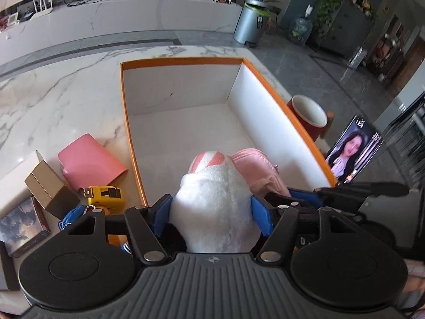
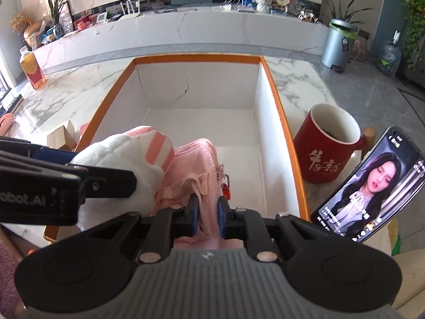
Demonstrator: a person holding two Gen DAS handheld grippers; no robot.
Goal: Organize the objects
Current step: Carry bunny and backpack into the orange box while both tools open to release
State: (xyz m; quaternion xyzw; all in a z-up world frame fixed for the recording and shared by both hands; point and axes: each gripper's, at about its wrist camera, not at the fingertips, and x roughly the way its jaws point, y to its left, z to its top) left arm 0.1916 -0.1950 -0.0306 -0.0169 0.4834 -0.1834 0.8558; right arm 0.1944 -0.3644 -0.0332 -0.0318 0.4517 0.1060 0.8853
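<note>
A: On the left, what is held by the left gripper (image 1: 211,210), and where?

B: A white plush toy (image 1: 215,207) with a pink-striped end is clamped between the widely spread blue pads (image 1: 259,211), over the near end of the orange-rimmed box (image 1: 265,101). Left of the box, a pink pouch (image 1: 90,163), a yellow tape measure (image 1: 106,194) and a brown carton (image 1: 50,188) are seen on the marble table (image 1: 53,98).

A: And to its right?

B: A pink fabric bag (image 2: 196,170) is pinched in the narrowly set right gripper (image 2: 208,210), touching the toy.

A: How should the placing be done well?

B: Both items are probably best lowered to the box floor before release, kept clear of the right wall; the red mug (image 2: 329,146) and phone (image 2: 364,186) just outside it should be left undisturbed.
</note>
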